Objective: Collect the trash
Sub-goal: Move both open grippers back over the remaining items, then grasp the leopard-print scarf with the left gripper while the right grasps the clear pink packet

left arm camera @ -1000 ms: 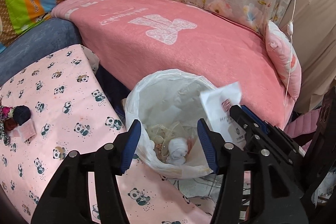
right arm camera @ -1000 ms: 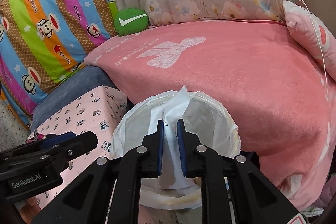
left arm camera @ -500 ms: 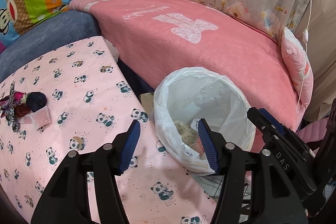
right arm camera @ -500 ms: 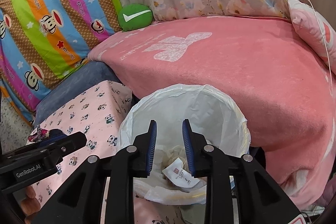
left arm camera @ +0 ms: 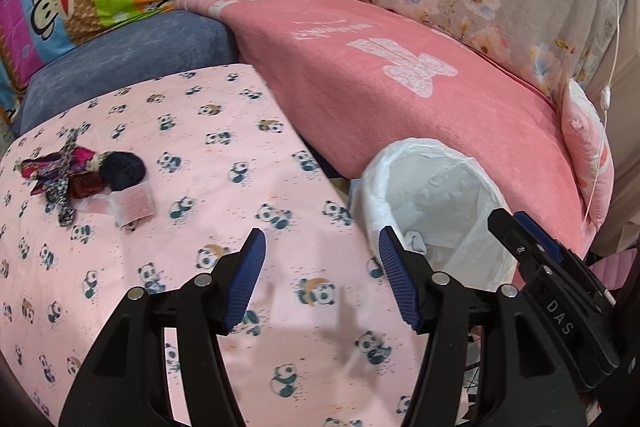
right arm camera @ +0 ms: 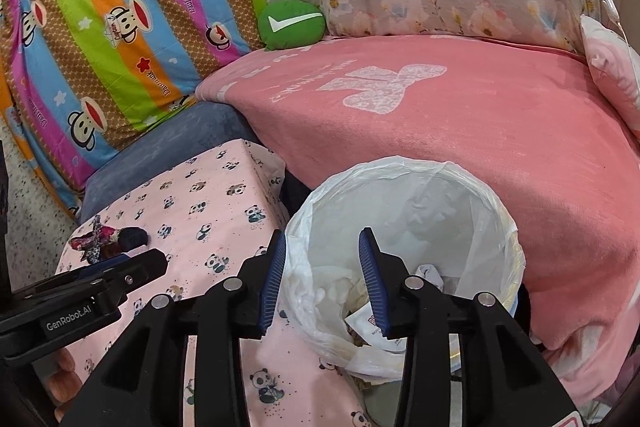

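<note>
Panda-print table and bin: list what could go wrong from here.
1. The small pink packet lies against a pile of fabric scraps and dark balls; the open left gripper might grab those too.
2. The bin liner sits loosely over the rim, right beside the open right gripper, whose jaws have just been opening with nothing between them; a finger could snag it.

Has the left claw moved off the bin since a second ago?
Yes. The left claw, open and empty, was framing the trash bin; it now hangs over the panda cloth, with the bin to its right.
</note>
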### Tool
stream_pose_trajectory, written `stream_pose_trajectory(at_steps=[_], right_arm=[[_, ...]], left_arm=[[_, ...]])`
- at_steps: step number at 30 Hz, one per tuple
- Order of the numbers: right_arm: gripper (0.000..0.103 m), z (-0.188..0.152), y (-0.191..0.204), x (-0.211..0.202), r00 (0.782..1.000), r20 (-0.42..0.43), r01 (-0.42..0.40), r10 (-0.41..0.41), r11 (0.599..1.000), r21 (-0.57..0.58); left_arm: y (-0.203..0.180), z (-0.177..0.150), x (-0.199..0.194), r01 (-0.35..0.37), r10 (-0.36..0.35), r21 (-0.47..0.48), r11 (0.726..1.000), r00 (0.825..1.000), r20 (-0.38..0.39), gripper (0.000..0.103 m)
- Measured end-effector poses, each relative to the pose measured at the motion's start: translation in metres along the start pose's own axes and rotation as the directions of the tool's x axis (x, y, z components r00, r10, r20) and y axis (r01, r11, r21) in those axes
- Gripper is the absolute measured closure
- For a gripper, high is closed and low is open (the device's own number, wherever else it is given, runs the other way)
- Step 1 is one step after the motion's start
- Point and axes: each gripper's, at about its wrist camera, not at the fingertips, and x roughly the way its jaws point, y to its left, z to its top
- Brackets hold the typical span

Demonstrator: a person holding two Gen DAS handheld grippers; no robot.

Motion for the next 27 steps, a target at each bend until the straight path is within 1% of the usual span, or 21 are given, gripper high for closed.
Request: stream_pose_trajectory(at_steps=[1, 7, 10, 14, 16, 18, 27], right_arm=[[0.062, -0.001, 0.005, 0.000, 1.000, -0.002, -0.005, 0.005, 1.000, -0.008], [0.061, -0.005, 0.038, 0.005, 0.999, -0.022, -0.041, 0.039, 0.998, -0.058], [0.061, -0.008, 0.057, 0.008, 0.998, -0.036, -0.060, 0.057, 0.995, -0.082], [0.061, -0.012, 0.081, 0.015, 0.994, -0.061, -0.093, 0.086, 0.989, -0.113], [0.060, -0.015, 0.094, 0.018, 0.992, -0.073, -0.107, 0.098, 0.986, -0.127], [0.053, -0.018, 0.105, 0.022, 0.991, -0.083, -0.118, 0.107, 0.983, -0.143], [0.052, -0.033, 0.164, 0.054, 0.975, -0.154, -0.189, 0.159, 0.960, -0.208]], left_arm=[[0.006, -0.001, -0.001, -0.008, 0.008, -0.008, 1.000, 1.000, 0.001, 0.044], [0.044, -0.006, -0.010, -0.061, 0.061, -0.056, 0.997, 0.998, 0.012, 0.043], [0.066, -0.008, -0.014, -0.081, 0.083, -0.090, 0.993, 0.996, 0.018, 0.037], [0.093, -0.012, -0.021, -0.120, 0.124, -0.122, 0.985, 0.992, 0.028, 0.035], [0.109, -0.013, -0.023, -0.140, 0.145, -0.144, 0.980, 0.989, 0.027, 0.035], [0.126, -0.015, -0.023, -0.154, 0.161, -0.172, 0.973, 0.987, 0.024, 0.034], [0.197, -0.020, -0.024, -0.220, 0.233, -0.266, 0.938, 0.972, 0.015, 0.034]])
